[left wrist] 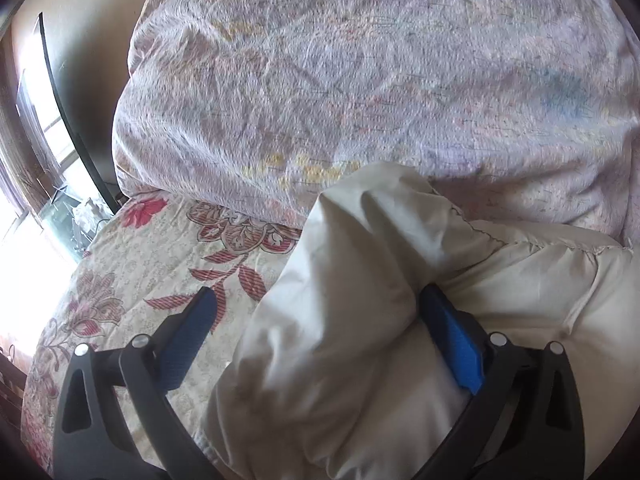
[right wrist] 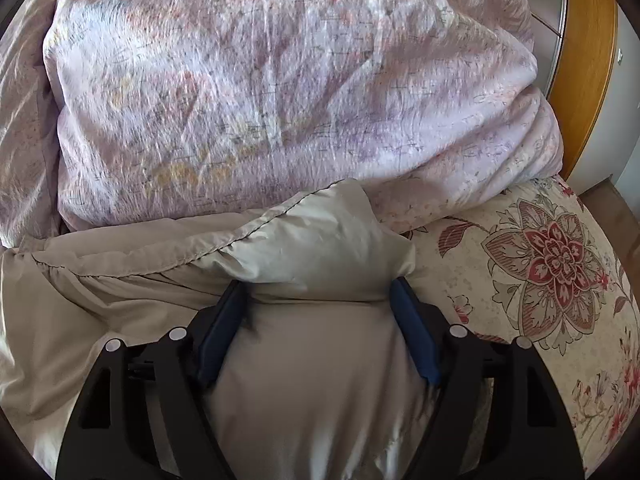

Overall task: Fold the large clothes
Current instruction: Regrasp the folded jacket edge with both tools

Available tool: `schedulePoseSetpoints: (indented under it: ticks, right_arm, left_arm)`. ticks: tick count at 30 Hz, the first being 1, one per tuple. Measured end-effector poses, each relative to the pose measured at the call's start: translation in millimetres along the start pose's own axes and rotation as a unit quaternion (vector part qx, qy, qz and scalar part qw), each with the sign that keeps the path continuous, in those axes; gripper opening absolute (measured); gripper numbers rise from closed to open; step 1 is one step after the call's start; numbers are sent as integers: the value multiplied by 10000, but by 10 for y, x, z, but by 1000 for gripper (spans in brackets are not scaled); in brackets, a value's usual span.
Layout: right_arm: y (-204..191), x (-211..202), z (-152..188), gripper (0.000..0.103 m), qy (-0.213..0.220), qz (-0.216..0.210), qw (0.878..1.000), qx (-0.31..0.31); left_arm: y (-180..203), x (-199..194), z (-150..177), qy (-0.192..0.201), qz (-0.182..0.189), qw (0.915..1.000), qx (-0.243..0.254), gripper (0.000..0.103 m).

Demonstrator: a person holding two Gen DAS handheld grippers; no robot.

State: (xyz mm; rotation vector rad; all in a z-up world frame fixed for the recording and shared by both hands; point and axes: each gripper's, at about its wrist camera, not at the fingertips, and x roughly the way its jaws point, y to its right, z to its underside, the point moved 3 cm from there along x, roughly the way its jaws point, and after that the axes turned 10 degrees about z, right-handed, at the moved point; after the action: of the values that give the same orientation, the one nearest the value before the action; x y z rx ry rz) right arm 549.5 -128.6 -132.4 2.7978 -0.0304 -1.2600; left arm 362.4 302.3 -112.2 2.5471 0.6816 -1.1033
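The floral bedsheet (left wrist: pixel 132 264) covers the bed under everything else; its red-and-cream flowers show bare only at the left of the left wrist view and at the right of the right wrist view, and the rest lies hidden beneath bedding. On it, filling the upper half of both views, sits a bulky lilac quilt (left wrist: pixel 360 80) with a faded print (the pattern is too blurred to read), and its far side is cut off by the lens edge.

Against the quilt's near flank lies the beige padded garment (right wrist: pixel 304 240), the thing to be folded. It is bunched and puffy, with a stitched seam running along its top edge, and what kind of garment it is cannot be made out. Its lower part runs out of the picture under both grippers.

The right gripper (right wrist: pixel 320 308) has both blue pads pressed into a thick wad of the beige fabric, the jaws standing wide around it. The left gripper (left wrist: pixel 316 320) is spread: its right pad lies against the fabric, while its left pad stands clear over the bare sheet.

Open sheet remains at either side of the garment. A bright window (left wrist: pixel 28 128) lies beyond the left edge of the bed, a wooden panel (right wrist: pixel 588 80) beyond the right.
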Motion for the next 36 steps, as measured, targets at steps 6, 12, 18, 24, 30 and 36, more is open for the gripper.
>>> schedulePoseSetpoints:
  ticks: [6,12,18,24,30,36]
  right_arm:
    - [-4,157,-1,78,-189,79,9998,-76]
    - [42,263,-6,80,-307,34,9995,-44]
    - [260,519,-49,81,-379,-102,9992,32]
    - [228,485,-45,81,-381,-88,9992,39]
    - [192,422,-43,81,-341,-72,9993,97]
    - [449,105,23,80,-82,-279,9979,580]
  left_arm:
    - [-73,182,23,-242,338,9987,-285,101]
    - [-190,327,33,-476,762,9938,-662,101]
    - [-313,390,42,-512,912,9914,-786,101]
    - [-288,378,43,-511,913,9913,-795,101]
    - [-304,393,45,-502,905,9913,-815,101]
    - [-432,56,137,-257,683,9918,-1045,100]
